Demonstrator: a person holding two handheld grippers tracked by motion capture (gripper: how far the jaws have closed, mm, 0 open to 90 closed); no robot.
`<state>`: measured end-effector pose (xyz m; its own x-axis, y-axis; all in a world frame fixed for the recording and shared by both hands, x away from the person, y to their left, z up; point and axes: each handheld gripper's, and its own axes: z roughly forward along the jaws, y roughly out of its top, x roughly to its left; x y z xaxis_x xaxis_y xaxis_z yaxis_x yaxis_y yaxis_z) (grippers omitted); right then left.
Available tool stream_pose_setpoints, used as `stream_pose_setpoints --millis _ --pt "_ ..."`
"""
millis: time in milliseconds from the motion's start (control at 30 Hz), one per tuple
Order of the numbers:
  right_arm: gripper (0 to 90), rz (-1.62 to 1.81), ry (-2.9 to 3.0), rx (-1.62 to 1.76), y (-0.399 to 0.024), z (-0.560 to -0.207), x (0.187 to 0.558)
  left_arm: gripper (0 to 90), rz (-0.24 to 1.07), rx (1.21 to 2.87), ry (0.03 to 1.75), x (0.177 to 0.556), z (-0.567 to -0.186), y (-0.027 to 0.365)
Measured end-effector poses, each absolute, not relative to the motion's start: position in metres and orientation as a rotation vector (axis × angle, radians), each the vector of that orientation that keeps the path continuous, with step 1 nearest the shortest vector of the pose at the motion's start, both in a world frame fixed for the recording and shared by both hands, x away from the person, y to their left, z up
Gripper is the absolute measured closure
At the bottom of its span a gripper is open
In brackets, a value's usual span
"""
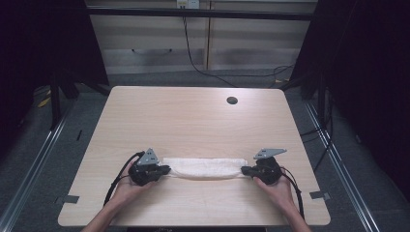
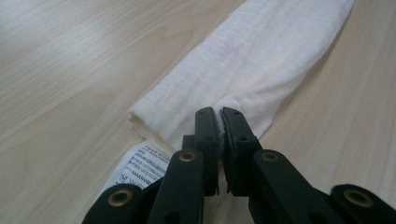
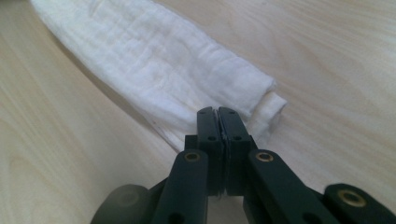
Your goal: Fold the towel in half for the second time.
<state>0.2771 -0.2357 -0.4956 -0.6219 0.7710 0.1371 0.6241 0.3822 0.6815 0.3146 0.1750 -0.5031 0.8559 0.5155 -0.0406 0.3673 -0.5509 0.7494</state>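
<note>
A white cloth (image 1: 205, 167), folded into a long narrow band, lies across the near part of the wooden table (image 1: 193, 121). My left gripper (image 1: 165, 170) is shut on the cloth's left end. In the left gripper view the black jaws pinch the near edge of the cloth (image 2: 261, 60), my left gripper (image 2: 219, 112) closed tight, with a printed care label (image 2: 140, 165) beside it. My right gripper (image 1: 244, 170) is shut on the right end. In the right gripper view the cloth (image 3: 159, 60) stretches away from my right gripper (image 3: 217, 111), its folded layers showing at the end.
A round cable hole (image 1: 232, 100) sits in the table's far right part. Black cables (image 1: 116, 181) trail from both grippers toward the near edge. Dark curtains and metal floor rails (image 1: 29, 169) flank the table; cabinets (image 1: 193, 43) stand behind it.
</note>
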Motion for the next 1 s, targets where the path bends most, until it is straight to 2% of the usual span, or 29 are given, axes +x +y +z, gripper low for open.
stream_pose_setpoints --millis 233,433,767,867,1000 --pt "88.6 1.048 2.420 1.263 -0.230 -0.495 0.295 85.4 0.224 2.189 0.711 0.333 -0.504 0.177" --pt "85.9 1.106 2.408 1.282 -0.232 -0.496 0.297 82.7 0.222 2.177 0.713 0.330 -0.502 0.177" --pt "67.0 1.243 2.384 1.245 -0.234 -0.480 0.281 69.3 0.220 2.128 0.714 0.306 -0.482 0.187" --pt "60.4 1.261 2.362 1.230 -0.238 -0.474 0.278 58.4 0.206 2.089 0.748 0.307 -0.475 0.194" --pt "50.2 1.299 2.301 1.236 -0.244 -0.463 0.269 48.5 0.176 2.037 0.786 0.303 -0.463 0.206"
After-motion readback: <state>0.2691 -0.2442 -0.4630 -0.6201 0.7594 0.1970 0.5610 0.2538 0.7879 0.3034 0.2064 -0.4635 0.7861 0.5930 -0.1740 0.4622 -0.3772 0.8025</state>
